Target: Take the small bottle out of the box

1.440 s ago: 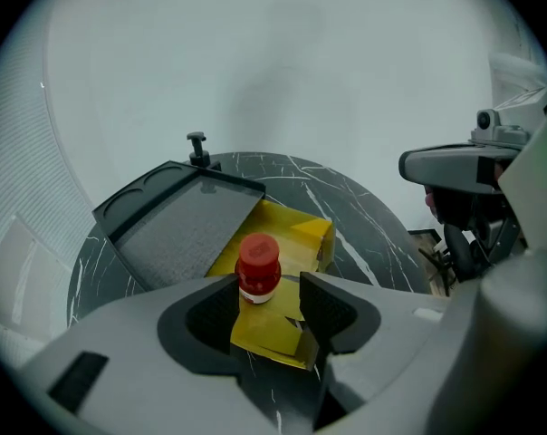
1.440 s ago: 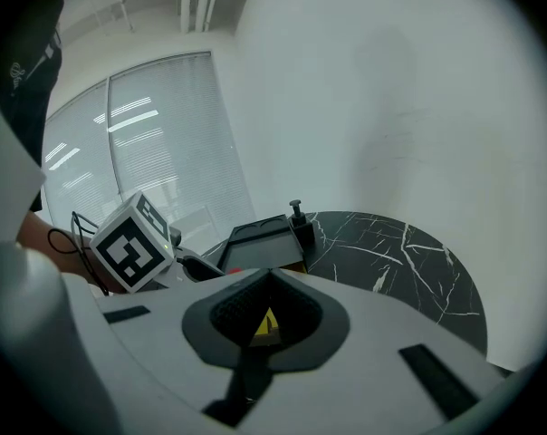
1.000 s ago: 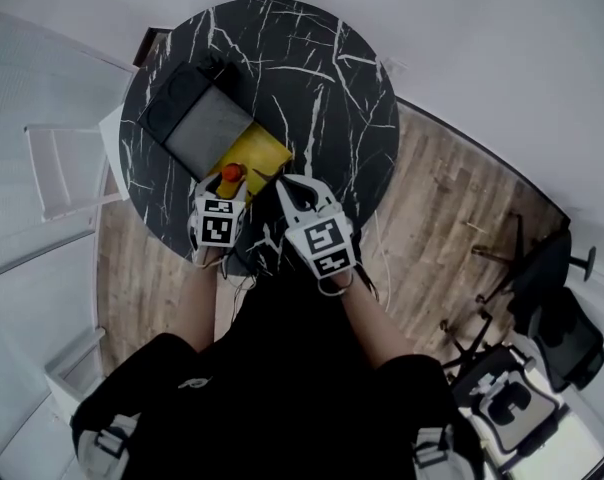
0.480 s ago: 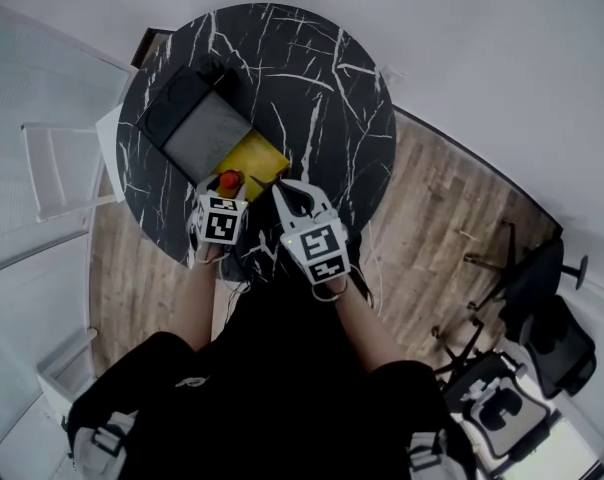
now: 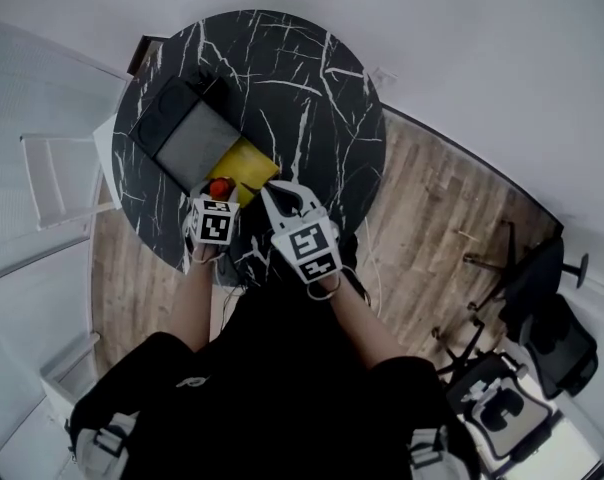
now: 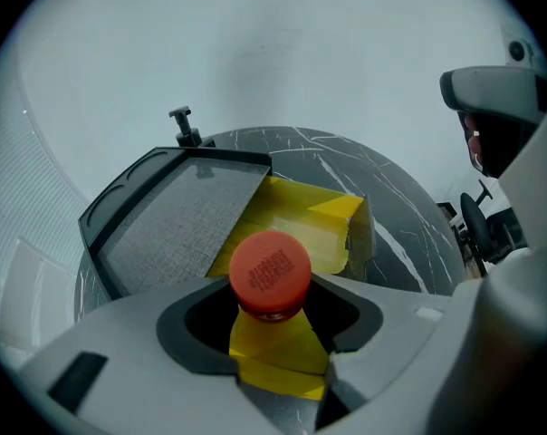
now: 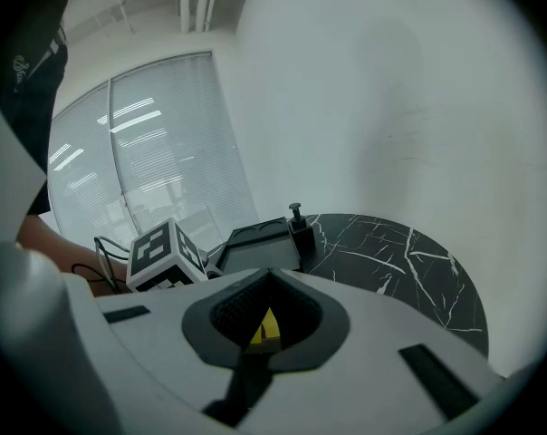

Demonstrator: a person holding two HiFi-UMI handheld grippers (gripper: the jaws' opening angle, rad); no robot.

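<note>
Since your left gripper (image 6: pixel 273 333) is already closed under the red cap of the small bottle (image 6: pixel 270 275), which stands upright at the near end of the open yellow box (image 6: pixel 319 220), pull along its long axis; your right gripper (image 7: pixel 264 329), jaws together, waits just right.

Left claw (image 5: pixel 218 190) clamped, right claw (image 5: pixel 272 194) closed, side by side
</note>
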